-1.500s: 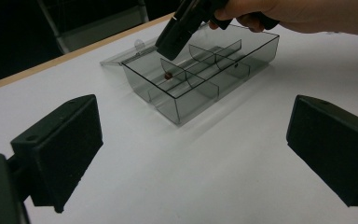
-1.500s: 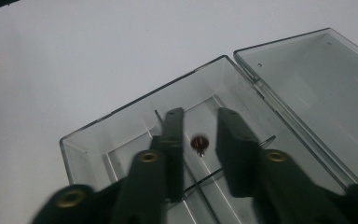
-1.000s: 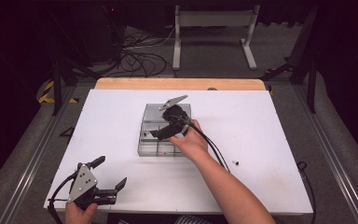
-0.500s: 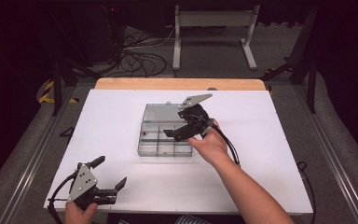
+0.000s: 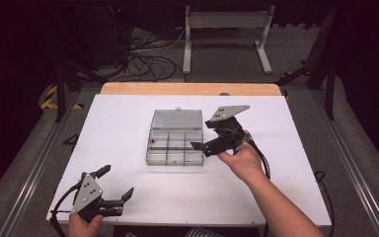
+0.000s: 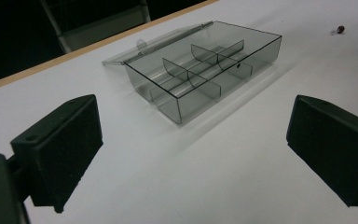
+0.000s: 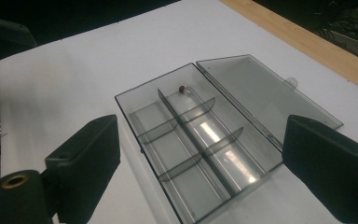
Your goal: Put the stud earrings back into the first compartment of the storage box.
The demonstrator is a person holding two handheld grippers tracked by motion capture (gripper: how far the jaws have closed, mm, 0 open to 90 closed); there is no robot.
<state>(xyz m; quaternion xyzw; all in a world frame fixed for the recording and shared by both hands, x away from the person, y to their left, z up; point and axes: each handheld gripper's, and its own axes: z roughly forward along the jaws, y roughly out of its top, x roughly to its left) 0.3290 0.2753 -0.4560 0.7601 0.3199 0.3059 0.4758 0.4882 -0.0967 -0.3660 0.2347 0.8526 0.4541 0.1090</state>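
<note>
High view: the right gripper (image 5: 201,146) was seen held just beside the right edge of the clear compartment box (image 5: 173,144), its jaws spread apart with nothing between them and pointing toward the box. The lid (image 5: 177,119) of the box was laid open flat on the far side. The left gripper (image 5: 115,186) was seen near the front left corner of the white table (image 5: 296,163), well apart from the box, jaws apart and empty. A small dark object (image 5: 251,180) was noted on the table, near the right forearm.

Left gripper view: both black jaws were seen wide apart over bare table. The box (image 6: 205,70) was placed ahead of the jaws, between them and beyond their tips, not touched. A small reddish bead (image 6: 339,30) was seen far ahead and to the right of the jaws, on the table outside the box.

Right gripper view: the jaws were seen wide apart, nothing clamped. The box (image 7: 200,144) was located directly below and ahead, between the two jaws. A small dark-red bead (image 7: 182,88) was recorded in a far compartment, beside the hinge. The open lid (image 7: 261,93) was seen ahead toward the right jaw.
</note>
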